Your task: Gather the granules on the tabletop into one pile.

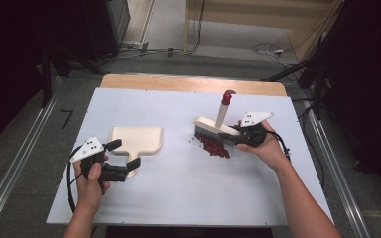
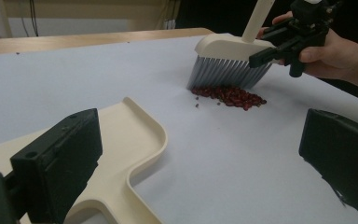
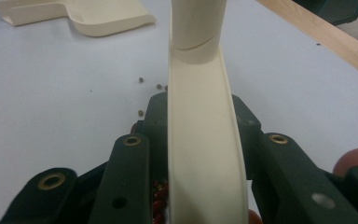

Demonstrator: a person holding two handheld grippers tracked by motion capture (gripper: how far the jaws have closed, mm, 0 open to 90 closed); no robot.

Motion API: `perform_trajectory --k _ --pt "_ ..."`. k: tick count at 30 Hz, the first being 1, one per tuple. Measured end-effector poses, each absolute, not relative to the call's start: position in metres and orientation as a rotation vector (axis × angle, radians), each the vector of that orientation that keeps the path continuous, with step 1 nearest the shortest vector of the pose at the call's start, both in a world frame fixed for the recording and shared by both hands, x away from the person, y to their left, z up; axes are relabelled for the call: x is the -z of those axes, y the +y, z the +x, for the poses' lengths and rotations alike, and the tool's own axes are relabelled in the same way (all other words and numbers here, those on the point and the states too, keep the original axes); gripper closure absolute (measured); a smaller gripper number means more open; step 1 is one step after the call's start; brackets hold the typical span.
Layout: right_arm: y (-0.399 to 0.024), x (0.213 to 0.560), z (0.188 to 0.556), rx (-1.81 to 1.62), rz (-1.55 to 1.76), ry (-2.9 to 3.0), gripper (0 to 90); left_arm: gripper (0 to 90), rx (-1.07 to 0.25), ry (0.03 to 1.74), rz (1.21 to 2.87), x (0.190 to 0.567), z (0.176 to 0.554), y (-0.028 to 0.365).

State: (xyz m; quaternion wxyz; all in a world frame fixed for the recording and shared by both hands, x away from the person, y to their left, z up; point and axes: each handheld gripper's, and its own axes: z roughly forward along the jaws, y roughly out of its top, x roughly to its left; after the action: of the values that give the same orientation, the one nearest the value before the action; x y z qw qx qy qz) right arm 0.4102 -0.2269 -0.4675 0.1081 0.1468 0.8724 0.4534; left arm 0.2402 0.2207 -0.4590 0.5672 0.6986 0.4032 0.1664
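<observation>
A white sheet covers a wooden table in a dim room with cables on the floor beyond. The right gripper is clamped on the head of the brush, bristles down on the sheet right beside a pile of red beans, a few strays near it. The left gripper stands with its jaws wide apart astride the handle of the dustpan, not gripping; the pan lies flat, well apart from the beans. To sweep well, the brush should probably stay low and tilted, drawing the pile toward the pan in short strokes so none scatter. The left gripper would best close on the handle and hold the pan's lip down.
</observation>
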Motion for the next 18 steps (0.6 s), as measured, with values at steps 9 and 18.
perform_trajectory --k 9,18 --pt "-0.228 0.468 0.400 -1.343 0.410 2.568 65.7 0.0 -0.388 0.945 1.641 0.459 0.240 0.220" --pt "-0.227 0.467 0.394 -1.337 0.400 2.549 65.7 0.0 -0.391 0.943 1.640 0.458 0.240 0.220"
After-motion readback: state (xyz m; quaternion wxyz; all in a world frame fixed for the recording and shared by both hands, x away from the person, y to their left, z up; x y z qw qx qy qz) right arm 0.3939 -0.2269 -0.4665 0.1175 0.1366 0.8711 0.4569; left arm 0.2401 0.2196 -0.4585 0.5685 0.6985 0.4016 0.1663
